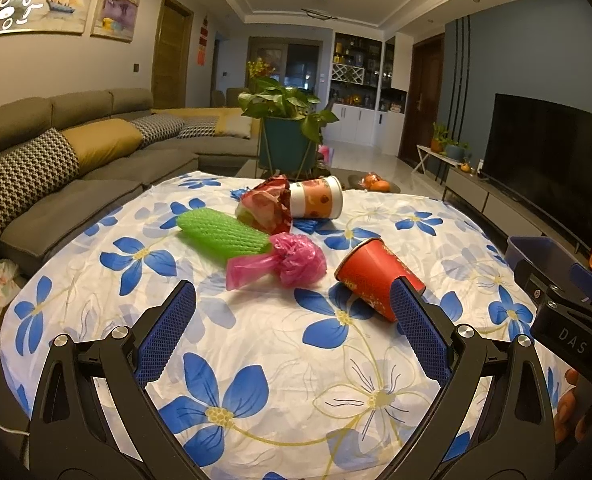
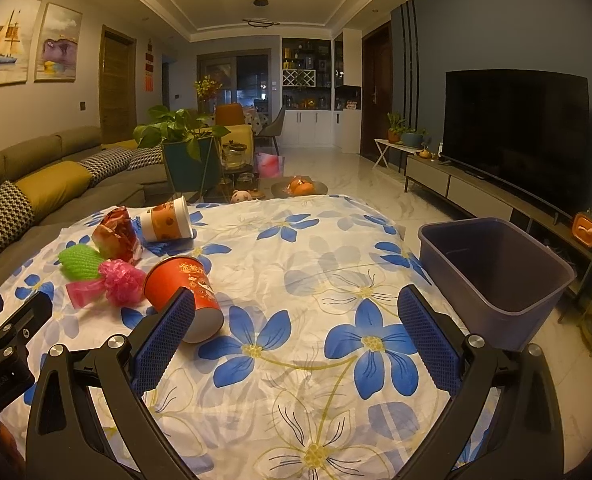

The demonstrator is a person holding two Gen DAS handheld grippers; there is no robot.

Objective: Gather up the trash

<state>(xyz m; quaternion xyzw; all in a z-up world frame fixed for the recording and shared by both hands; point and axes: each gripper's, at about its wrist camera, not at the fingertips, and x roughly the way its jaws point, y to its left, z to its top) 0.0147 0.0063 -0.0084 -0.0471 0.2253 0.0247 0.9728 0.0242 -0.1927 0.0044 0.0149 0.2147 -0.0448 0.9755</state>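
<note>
Red cup (image 2: 182,294) on its side on floral-cloth counter (image 2: 296,264), left of centre, pink bag (image 2: 114,282) beside it. Purple bin (image 2: 496,276) right. Left fingers (image 1: 292,330) and right fingers (image 2: 296,338) both spread wide, empty.

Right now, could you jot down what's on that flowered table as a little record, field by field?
surface: flowered cloth
trash: red cup on its side; white cup on its side; green foam net; pink bag; red wrapper
bin: purple tub at the right edge, looks empty
left claw: open, holding nothing
right claw: open, holding nothing
</note>
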